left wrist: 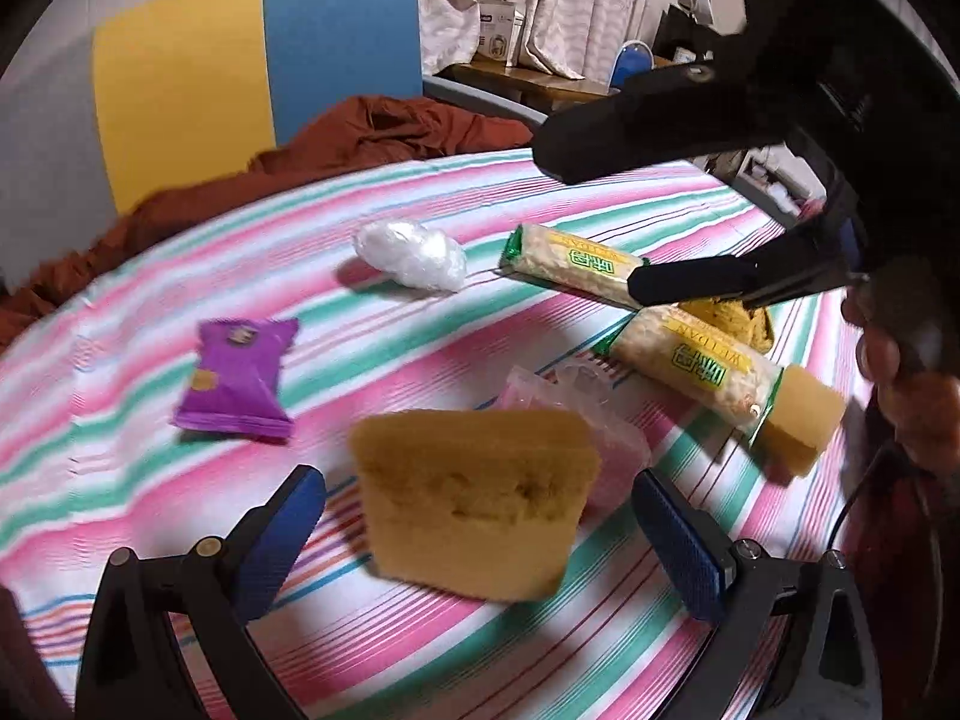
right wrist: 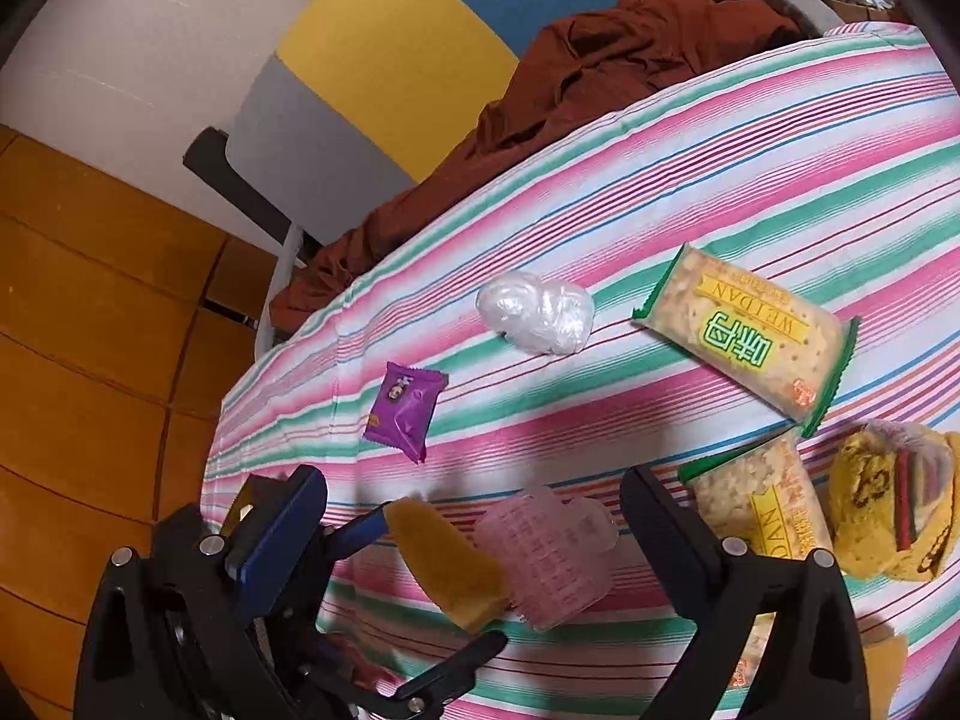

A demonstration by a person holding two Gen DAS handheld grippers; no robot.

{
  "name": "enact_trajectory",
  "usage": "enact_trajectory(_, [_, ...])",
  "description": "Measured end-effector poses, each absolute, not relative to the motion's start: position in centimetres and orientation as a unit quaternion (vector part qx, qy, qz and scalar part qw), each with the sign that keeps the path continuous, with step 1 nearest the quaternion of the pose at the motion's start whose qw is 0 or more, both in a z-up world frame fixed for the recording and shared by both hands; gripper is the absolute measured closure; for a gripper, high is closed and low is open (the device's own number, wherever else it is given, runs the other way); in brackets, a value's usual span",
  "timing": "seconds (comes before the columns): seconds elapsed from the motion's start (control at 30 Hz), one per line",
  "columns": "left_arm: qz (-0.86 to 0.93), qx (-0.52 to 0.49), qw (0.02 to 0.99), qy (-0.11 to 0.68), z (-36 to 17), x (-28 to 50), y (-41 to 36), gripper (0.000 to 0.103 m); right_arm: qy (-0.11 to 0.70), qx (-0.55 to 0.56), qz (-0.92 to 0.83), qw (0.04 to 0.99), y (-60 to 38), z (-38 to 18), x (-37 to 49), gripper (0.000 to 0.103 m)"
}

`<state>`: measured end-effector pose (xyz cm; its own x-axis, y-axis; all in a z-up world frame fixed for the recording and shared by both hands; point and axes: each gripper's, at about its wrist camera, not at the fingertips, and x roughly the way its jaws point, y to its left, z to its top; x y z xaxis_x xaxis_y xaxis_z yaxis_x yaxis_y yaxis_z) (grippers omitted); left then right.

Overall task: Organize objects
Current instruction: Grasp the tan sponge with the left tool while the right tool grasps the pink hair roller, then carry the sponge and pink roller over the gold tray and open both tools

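A tan sponge [left wrist: 474,498] stands on edge on the striped tablecloth [left wrist: 420,204], between the spread blue pads of my left gripper [left wrist: 483,540]; neither pad touches it. Behind it lies a pink translucent ribbed piece [left wrist: 606,456], which sits under my open right gripper [right wrist: 474,498] in the right wrist view. Two green-edged cracker packets [left wrist: 570,261] [left wrist: 690,360], a purple snack packet [left wrist: 237,381], a crumpled white plastic bag [left wrist: 414,255] and a second sponge block [left wrist: 804,420] lie around. The right gripper [left wrist: 594,219] hovers over the packets.
A yellow patterned cloth item [right wrist: 888,498] lies beside the nearer cracker packet. Rust-brown fabric [left wrist: 372,132] is heaped at the table's far edge, before a chair with a yellow and blue back [left wrist: 240,60]. A hand [left wrist: 912,384] holds the right gripper. The table edge drops to a wooden floor [right wrist: 90,330].
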<state>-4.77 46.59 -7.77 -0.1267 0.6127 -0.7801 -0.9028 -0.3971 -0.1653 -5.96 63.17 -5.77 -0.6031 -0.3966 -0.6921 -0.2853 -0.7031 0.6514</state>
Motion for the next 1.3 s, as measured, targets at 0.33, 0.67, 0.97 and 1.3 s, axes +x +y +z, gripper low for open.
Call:
enact_trajectory(0.33, [0.734, -0.424, 0.511, 0.146, -8.1, -4.5, 43.9, 0.037, -0.337, 0.509, -0.790, 0.048, 61.1, -7.8, -7.1, 0.007])
enact_trajectory(0.67, [0.762, -0.405, 0.479, 0.161, -8.5, -2.4, 41.4, 0.037, -0.266, 0.572, -0.772, 0.077, 56.5, -9.9, -8.0, 0.021])
enact_trajectory(0.97, [0.765, -0.409, 0.473, 0.152, -8.6, -2.4, 41.1, 0.039, -0.262, 0.570, -0.776, 0.061, 56.9, -10.4, -8.0, 0.032])
enact_trajectory(1.3, [0.767, -0.414, 0.469, 0.140, -8.7, -2.4, 40.6, 0.039, -0.220, 0.559, -0.799, -0.002, 58.9, -10.3, -8.2, 0.032])
